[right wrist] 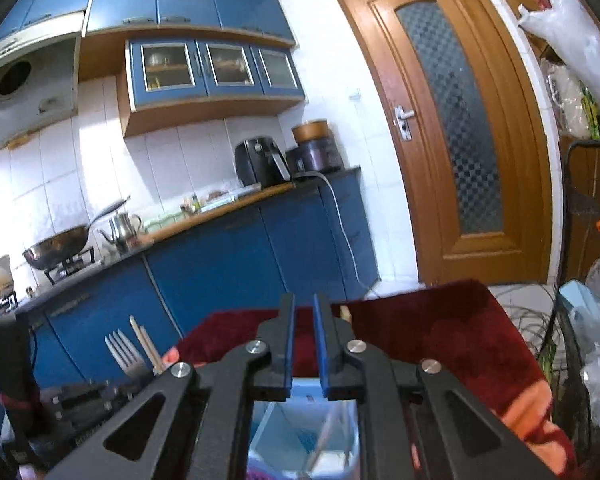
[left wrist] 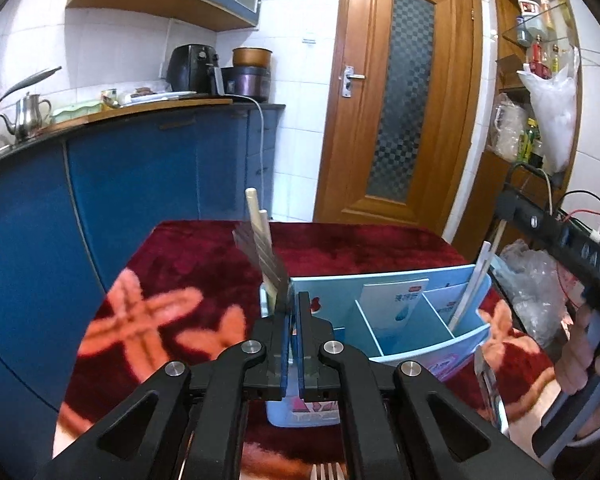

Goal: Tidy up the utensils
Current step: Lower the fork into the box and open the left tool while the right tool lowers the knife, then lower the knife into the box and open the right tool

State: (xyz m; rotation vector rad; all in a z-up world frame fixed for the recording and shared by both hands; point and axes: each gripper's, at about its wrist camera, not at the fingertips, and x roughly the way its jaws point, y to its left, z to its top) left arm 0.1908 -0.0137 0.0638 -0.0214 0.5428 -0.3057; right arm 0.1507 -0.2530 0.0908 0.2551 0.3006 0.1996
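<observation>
My left gripper (left wrist: 293, 300) is shut on a metal fork (left wrist: 264, 260), tines up, together with a pale chopstick (left wrist: 256, 212), just above the left end of a light blue divided organizer box (left wrist: 420, 340) on the red table. White chopsticks (left wrist: 470, 284) stand in the box's right compartment. My right gripper (right wrist: 303, 304) is open and empty, raised above the same box (right wrist: 300, 432). In the right wrist view the fork (right wrist: 124, 350) and chopsticks (right wrist: 148, 344) show at lower left in the left gripper.
A red floral cloth (left wrist: 204, 280) covers the table. Another fork (left wrist: 327, 472) lies at the near edge. Blue kitchen cabinets (left wrist: 140, 184) stand to the left, a wooden door (left wrist: 400, 100) behind, and a cluttered shelf with bags (left wrist: 540, 120) to the right.
</observation>
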